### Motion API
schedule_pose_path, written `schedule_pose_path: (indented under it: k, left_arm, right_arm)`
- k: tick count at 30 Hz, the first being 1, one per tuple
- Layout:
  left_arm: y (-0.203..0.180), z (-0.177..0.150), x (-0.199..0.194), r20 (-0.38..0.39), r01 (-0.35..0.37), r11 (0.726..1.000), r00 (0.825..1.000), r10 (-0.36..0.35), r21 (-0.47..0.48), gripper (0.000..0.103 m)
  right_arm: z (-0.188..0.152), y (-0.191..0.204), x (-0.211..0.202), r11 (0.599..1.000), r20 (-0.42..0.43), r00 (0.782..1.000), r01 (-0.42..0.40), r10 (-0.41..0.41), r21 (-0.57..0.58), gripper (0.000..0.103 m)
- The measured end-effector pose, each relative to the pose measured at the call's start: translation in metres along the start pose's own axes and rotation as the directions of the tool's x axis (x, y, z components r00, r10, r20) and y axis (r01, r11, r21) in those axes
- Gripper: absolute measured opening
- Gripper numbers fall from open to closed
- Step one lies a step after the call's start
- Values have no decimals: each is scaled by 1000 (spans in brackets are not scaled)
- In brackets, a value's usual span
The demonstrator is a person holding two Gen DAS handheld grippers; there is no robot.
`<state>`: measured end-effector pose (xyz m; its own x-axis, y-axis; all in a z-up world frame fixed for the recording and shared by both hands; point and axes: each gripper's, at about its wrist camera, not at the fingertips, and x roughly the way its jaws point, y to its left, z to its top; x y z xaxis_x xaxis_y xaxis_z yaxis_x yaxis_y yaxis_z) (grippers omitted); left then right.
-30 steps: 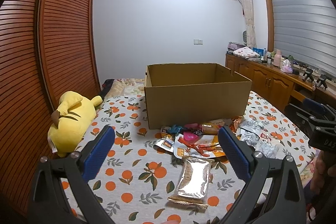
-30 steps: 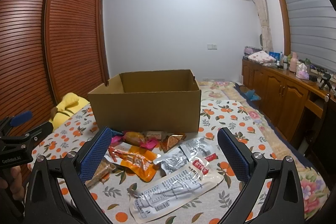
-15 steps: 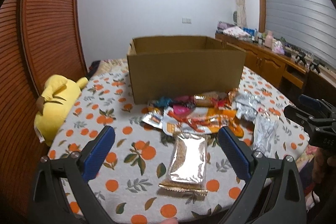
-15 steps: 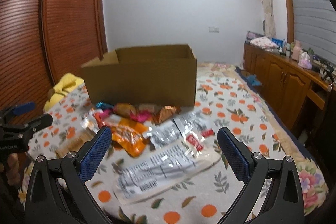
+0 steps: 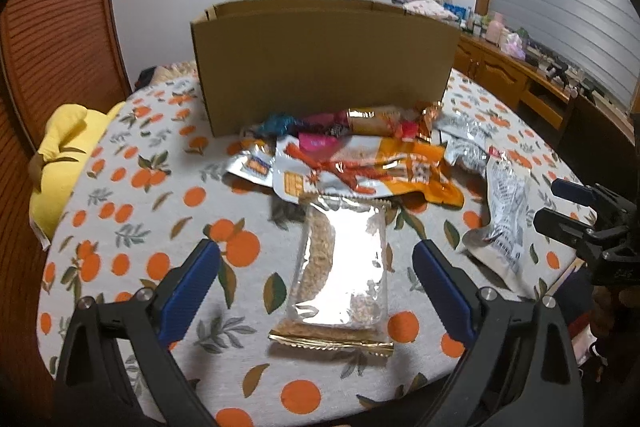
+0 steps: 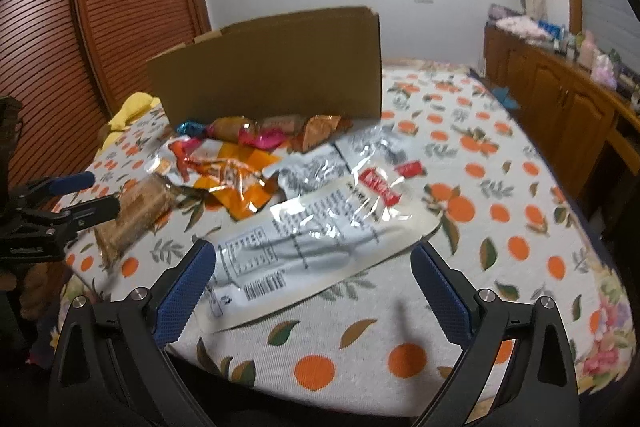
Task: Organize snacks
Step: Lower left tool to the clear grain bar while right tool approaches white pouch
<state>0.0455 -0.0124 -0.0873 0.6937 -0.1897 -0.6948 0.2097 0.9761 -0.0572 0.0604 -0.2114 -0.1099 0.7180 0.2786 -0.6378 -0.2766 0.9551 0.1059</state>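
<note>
A pile of snack packets lies on the orange-print tablecloth [image 5: 132, 227] in front of an open cardboard box [image 5: 324, 63]. My left gripper [image 5: 316, 291] is open, its jaws either side of a clear packet of brown crumbly snack [image 5: 340, 267], just above it. My right gripper [image 6: 312, 287] is open over the near end of a long white packet [image 6: 320, 239] with a red label. An orange packet [image 5: 372, 167] and small wrapped sweets [image 6: 256, 131] lie behind. The box also shows in the right wrist view [image 6: 272, 67].
A yellow plush toy [image 5: 60, 155] lies at the table's left edge. Silver packets [image 5: 464, 143] lie to the right of the pile. A wooden sideboard [image 6: 560, 99] stands along the right wall, a slatted wardrobe [image 6: 112, 7] on the left.
Both grippers have tilted down and moved lower and closer to the table. The left now straddles the clear packet, the right hangs over the white packet. Both stayed open.
</note>
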Motion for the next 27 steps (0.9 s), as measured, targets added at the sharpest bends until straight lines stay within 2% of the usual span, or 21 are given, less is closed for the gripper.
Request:
schedule_pose_path:
  k: [9,16,27]
  left_arm:
    - [0,-1,18,-61,50,999,997,-51,-16,96]
    - [0,-4,24,-84,59,998,995,-60,-11,93]
    - [1,-5,29,-81,50,999,996,-50,2,82]
  right_arm:
    - [1,-7,17,997,-61,997,-54,57,58,100]
    - [12,-7,35,993,-78,993,-80,87,91,101]
    - [26,4,57,999,-99,995,-2,7,44,101]
